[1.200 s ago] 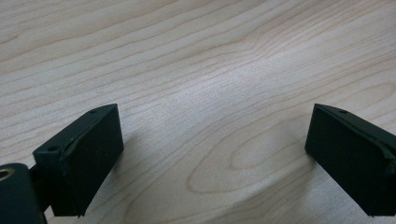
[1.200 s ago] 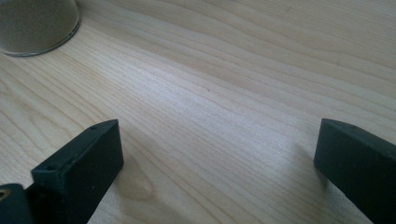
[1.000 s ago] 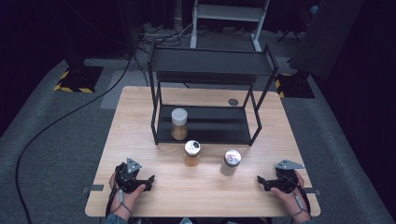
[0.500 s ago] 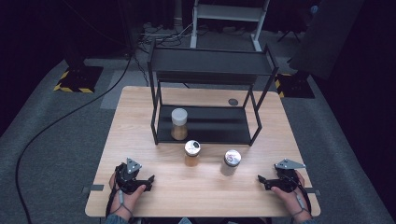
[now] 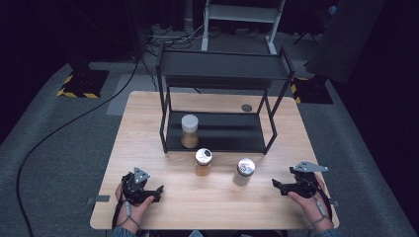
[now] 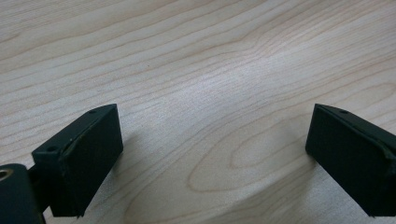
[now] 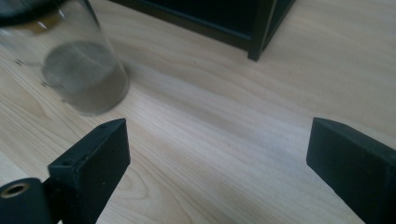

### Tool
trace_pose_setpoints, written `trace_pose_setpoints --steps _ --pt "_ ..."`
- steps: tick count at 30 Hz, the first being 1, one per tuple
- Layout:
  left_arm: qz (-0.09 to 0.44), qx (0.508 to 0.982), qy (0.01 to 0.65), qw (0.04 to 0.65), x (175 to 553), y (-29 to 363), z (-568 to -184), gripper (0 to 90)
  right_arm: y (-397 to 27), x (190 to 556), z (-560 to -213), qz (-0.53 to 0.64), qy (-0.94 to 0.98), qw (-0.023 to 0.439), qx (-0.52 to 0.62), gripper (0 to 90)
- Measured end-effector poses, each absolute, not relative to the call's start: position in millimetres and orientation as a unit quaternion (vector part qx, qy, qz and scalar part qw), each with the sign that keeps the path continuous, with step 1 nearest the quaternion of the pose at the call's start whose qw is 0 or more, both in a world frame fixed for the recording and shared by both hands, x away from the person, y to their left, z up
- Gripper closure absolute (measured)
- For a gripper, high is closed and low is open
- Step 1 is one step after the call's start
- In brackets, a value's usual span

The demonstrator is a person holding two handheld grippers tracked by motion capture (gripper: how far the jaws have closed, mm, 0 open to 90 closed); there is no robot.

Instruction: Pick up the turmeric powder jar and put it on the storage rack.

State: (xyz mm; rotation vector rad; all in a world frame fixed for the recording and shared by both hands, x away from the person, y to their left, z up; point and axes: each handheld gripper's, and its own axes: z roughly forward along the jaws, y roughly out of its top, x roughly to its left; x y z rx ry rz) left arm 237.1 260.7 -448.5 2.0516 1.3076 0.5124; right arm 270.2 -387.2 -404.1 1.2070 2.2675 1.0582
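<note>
the right gripper (image 5: 277,184) sits near the table's (image 5: 148,128) right front corner, jaws wide with nothing between them, having closed a little just now; the grey jar (image 5: 244,171) stands near it to its left, and in the right gripper view this jar (image 7: 84,70) is ahead of the left jaw, apart from it. the left gripper (image 5: 157,190) rests at the front left, jaws wide over bare wood. the amber jar (image 5: 203,162) stands just before the rack (image 5: 222,74), a 3rd jar (image 5: 189,130) on its lower shelf.
</note>
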Motion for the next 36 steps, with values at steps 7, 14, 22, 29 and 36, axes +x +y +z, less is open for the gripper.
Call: trace_pose_setpoints --steps 7,14,22,29,36 --pt "0.195 0.781 0.498 0.322 237 261 -449 3.8 -380 271 -378 0.392 0.801 0.186 0.413 6.2" --pt "0.196 0.780 0.499 0.322 237 260 -449 3.8 -371 273 -360 0.401 0.799 0.190 0.406 6.2" --pt "0.196 0.780 0.499 0.322 237 260 -449 3.8 -358 277 -344 0.405 0.803 0.191 0.394 6.2" --pt "0.196 0.780 0.499 0.322 237 260 -449 3.8 -345 281 -331 0.408 0.806 0.193 0.382 6.2" --pt "0.196 0.780 0.499 0.322 237 260 -449 3.8 -330 285 -323 0.411 0.809 0.192 0.373 6.2"
